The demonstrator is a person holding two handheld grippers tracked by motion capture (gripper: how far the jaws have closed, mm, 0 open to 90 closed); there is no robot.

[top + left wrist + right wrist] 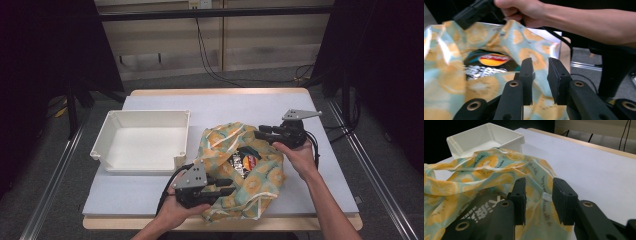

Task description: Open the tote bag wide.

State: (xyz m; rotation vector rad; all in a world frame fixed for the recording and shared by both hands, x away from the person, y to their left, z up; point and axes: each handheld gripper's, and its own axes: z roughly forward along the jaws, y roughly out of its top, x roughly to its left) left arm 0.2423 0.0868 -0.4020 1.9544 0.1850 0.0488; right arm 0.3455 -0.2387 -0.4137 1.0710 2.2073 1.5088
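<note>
Here, operator, is how your workspace stands.
Surface: a pale counter point(310, 165) with a wooden edge, grey floor around it, dark curtains at both sides, cables along the back wall.
Count: one fabric bag point(225, 145), one snack packet point(243, 162) inside it, one white bin point(150, 120), two grippers.
Bag: it lies slumped on the near right of the counter, just beside the bin, long axis running from the near edge toward the far right, mouth facing up.
Left gripper point(226, 186): your fingers stand apart over the bag's near edge, pressing on nothing.
Right gripper point(260, 131): fingers apart at the far rim, cloth loose between them.
</note>
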